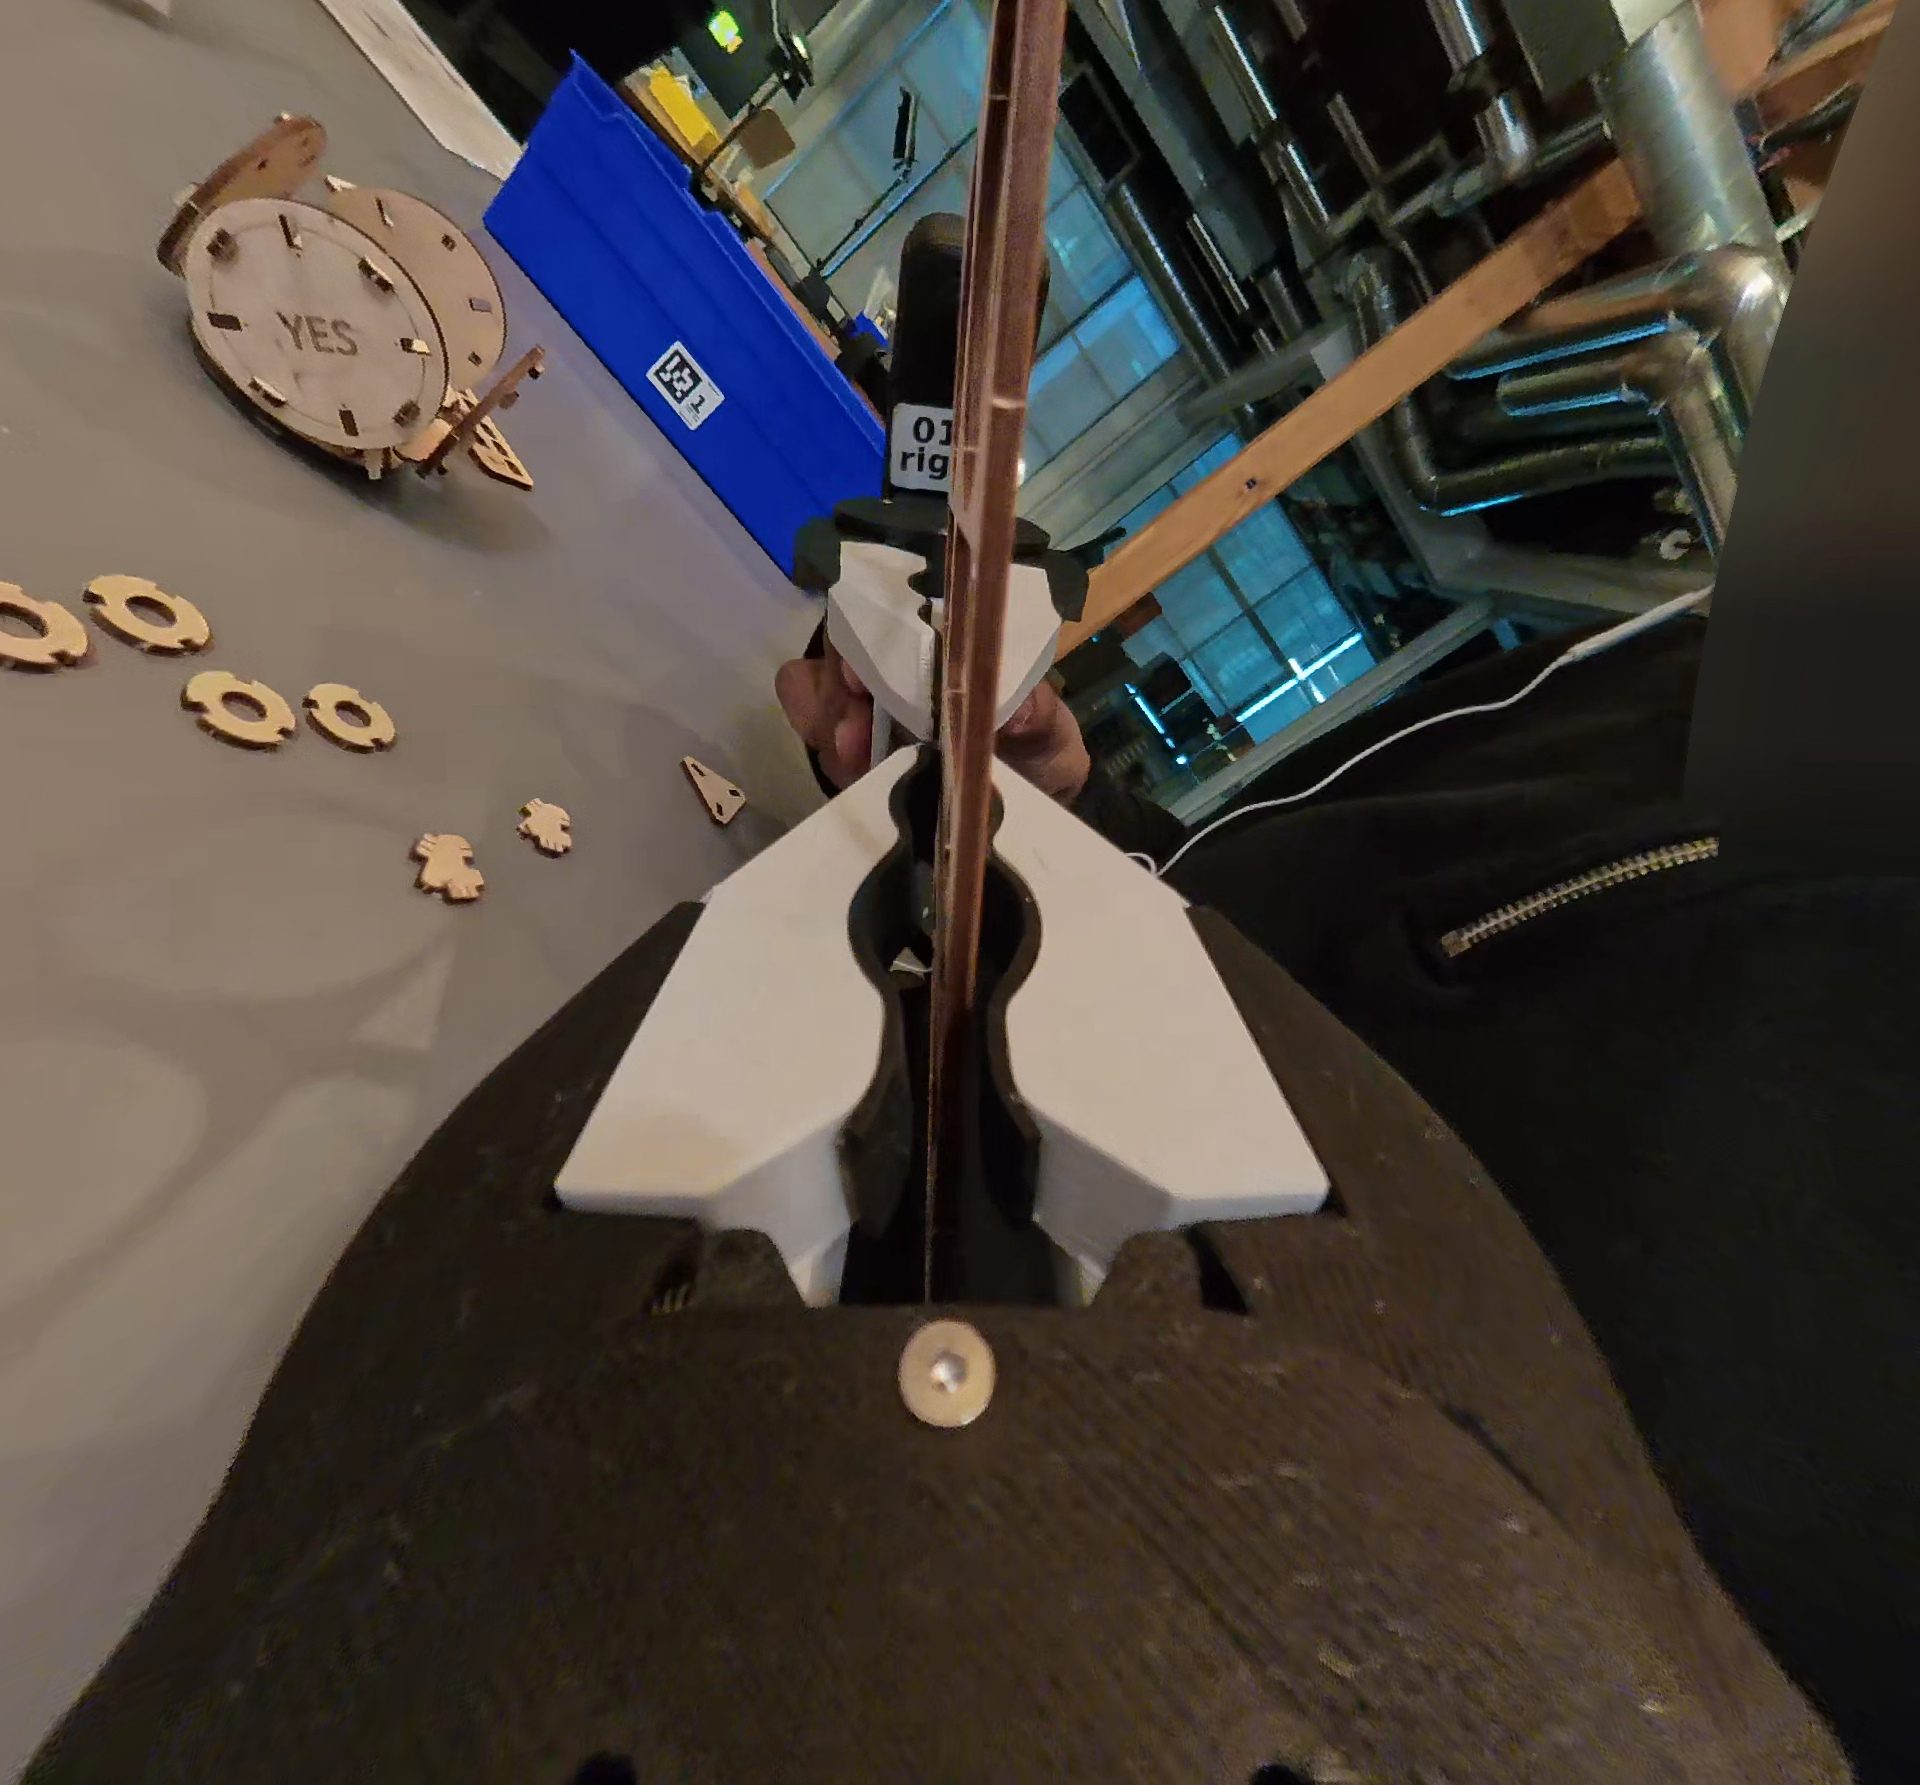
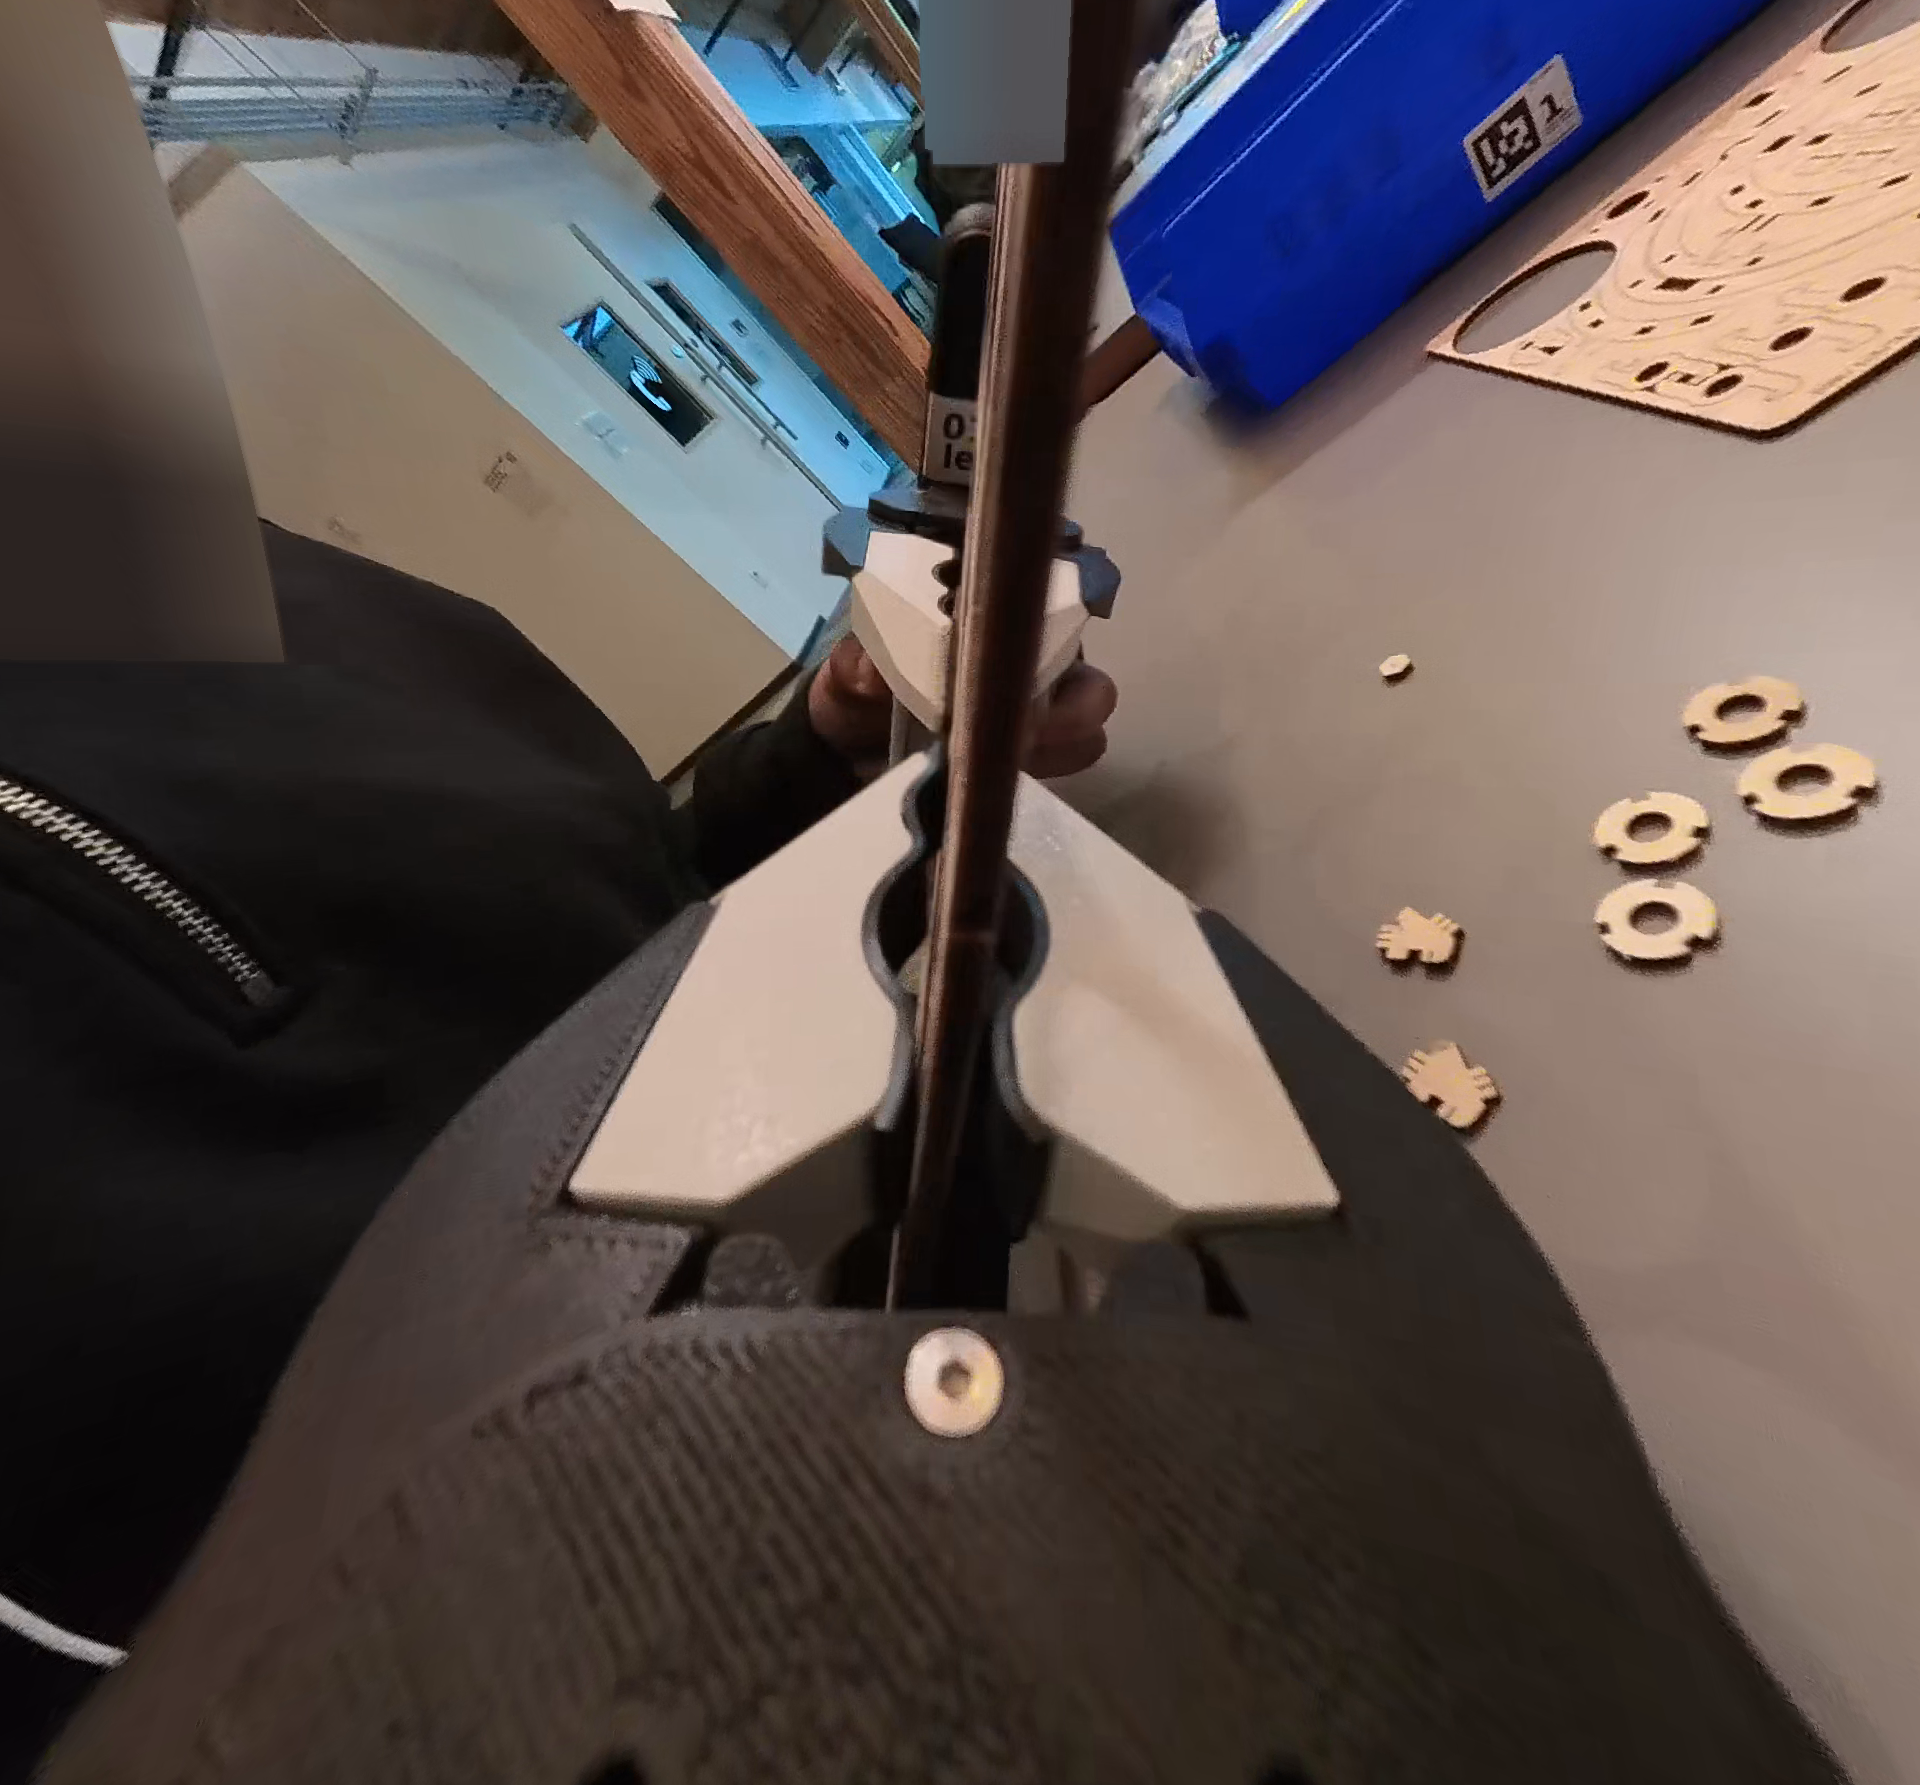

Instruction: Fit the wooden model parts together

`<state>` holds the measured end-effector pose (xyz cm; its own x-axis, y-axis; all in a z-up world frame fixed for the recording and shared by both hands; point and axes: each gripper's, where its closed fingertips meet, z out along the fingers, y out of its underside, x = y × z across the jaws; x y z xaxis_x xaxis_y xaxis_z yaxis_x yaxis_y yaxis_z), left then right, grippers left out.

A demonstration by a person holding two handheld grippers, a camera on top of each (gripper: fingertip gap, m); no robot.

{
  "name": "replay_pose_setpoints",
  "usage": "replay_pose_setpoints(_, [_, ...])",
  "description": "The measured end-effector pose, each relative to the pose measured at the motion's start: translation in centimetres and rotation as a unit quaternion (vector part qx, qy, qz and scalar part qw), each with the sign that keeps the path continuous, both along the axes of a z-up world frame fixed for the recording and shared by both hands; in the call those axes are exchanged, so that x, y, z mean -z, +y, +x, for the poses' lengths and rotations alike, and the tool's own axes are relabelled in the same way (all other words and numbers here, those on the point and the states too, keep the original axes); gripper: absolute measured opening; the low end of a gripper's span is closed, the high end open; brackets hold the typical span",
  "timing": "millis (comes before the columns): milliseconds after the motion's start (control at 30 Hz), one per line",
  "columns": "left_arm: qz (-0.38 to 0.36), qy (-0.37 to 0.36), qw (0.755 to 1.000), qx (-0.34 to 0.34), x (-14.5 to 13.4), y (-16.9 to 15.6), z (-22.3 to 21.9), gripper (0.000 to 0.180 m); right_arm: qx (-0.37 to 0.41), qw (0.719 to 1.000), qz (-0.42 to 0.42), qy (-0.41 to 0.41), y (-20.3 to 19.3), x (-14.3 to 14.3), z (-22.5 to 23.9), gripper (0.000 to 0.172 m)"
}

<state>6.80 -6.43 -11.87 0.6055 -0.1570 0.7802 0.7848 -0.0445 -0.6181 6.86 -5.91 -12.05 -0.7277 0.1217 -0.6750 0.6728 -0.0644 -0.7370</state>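
- Grey counter [image 1: 312,1008] fills the left of the left wrist view, with pipes and windows behind at upper right.
- Left tool [image 1: 951,769] is pressed together, pinching a thin brown wooden sheet [image 1: 1013,281] seen edge-on at frame centre.
- Right tool [image 2: 966,769] pinches the same sheet from the opposite side, tip to tip.
- Wooden rings [image 2: 1652,920], small cut pieces [image 1: 447,865], a round wooden assembly [image 1: 322,333] and a blue bin [image 1: 665,322] lie on the counter.
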Motion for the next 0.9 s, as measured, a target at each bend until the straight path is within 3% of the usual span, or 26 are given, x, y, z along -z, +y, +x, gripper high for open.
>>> replay_pose_setpoints(133, [0.002, 0.058, 0.997, -0.057, 0.1, -0.1, -0.9, 0.014, 0.023, 1.0, 0.003, 0.002, -0.1, 0.0, -0.5, 0.001])
replay_pose_setpoints(267, [-0.021, 0.094, 0.991, -0.097, 0.4, -0.2, -1.8, 0.015, 0.047, 0.999, -0.001, 0.009, -0.4, -0.1, -0.8, 0.001])
replay_pose_setpoints(900, [-0.035, 0.098, 0.987, -0.12, 1.2, -0.4, -2.2, 0.015, 0.083, 0.992, 0.082, 0.042, -0.7, 0.8, -0.9, 0.003])
